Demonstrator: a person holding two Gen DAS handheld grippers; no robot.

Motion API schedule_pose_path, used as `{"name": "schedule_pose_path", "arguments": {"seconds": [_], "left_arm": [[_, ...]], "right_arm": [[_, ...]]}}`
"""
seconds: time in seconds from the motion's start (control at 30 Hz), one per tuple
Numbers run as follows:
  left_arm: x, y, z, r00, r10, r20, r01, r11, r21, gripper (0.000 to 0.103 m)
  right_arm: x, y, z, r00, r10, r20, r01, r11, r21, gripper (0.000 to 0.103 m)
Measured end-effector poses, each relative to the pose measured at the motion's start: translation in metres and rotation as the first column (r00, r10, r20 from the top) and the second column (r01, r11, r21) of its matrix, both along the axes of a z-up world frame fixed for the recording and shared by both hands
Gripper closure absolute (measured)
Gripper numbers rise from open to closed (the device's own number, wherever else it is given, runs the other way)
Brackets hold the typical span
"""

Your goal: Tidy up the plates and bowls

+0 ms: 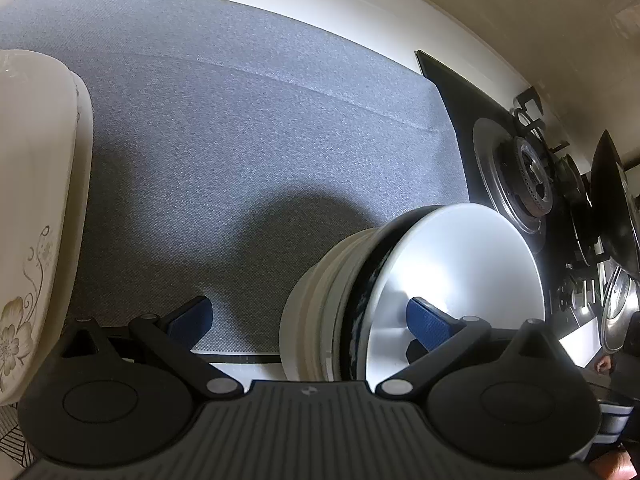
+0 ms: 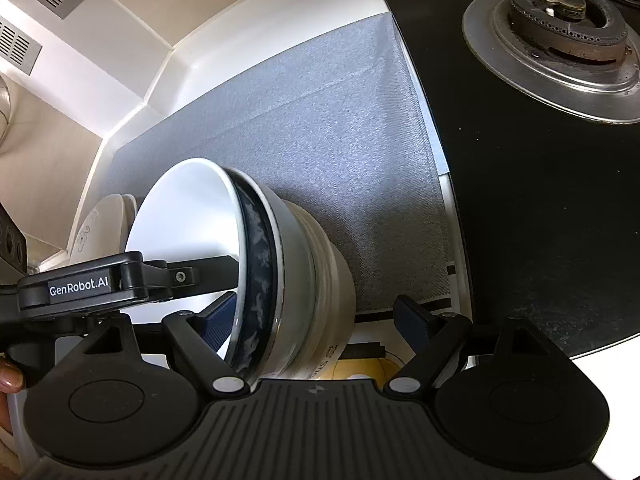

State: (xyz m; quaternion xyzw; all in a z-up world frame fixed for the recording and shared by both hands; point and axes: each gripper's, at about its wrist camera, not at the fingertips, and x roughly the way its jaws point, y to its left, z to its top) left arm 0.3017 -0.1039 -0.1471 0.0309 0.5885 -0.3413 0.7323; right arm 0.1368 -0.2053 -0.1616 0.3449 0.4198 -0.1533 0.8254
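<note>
Your left hand-held gripper (image 1: pixel 308 320) stands with its jaws wide apart, one blue pad inside the top bowl (image 1: pixel 460 276) of a stack of nested bowls (image 1: pixel 320 312) and the other outside over the grey mat (image 1: pixel 240 120); neither pad presses on anything. Your right hand-held gripper (image 2: pixel 316 320) is likewise spread, its left pad inside the top bowl, whose rim bears a dark blue patterned band, and its right pad clear of the stack's wall. The stack sits on the mat near the front edge of the tabletop, beside the black gas hob (image 2: pixel 540 200). A flower-printed dish (image 1: pixel 36 200) lies at the mat's left side.
</note>
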Motion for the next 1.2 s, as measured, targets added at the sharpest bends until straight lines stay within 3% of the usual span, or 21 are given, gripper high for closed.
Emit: {"name": "schedule_pose_path", "arguments": {"seconds": [0.63,0.8,0.93,1.07,1.2], "left_arm": [[-0.002,-0.001,0.006,1.000,-0.020,0.006,0.021,1.000,-0.007,0.000],[-0.010,0.019,0.031,0.997,-0.025,0.071,0.028,0.999,-0.039,0.000],[-0.015,0.060,0.059,0.990,0.045,0.132,-0.035,0.996,-0.079,0.000],[-0.013,0.124,0.088,0.962,0.185,0.199,-0.164,0.979,-0.118,0.000],[-0.001,0.181,0.098,0.915,0.324,0.238,-0.309,0.946,-0.100,0.000]], "right_arm": [[0.003,0.002,0.004,1.000,0.010,-0.002,-0.010,1.000,0.006,0.018],[-0.009,0.004,0.028,0.999,0.024,0.029,-0.023,0.998,-0.055,0.018],[-0.025,0.015,0.066,0.993,0.062,0.105,-0.046,0.987,-0.152,0.018],[-0.024,0.042,0.106,0.948,0.222,0.227,-0.173,0.961,-0.216,0.013],[0.019,0.086,0.118,0.876,0.398,0.273,-0.341,0.910,-0.235,0.010]]}}
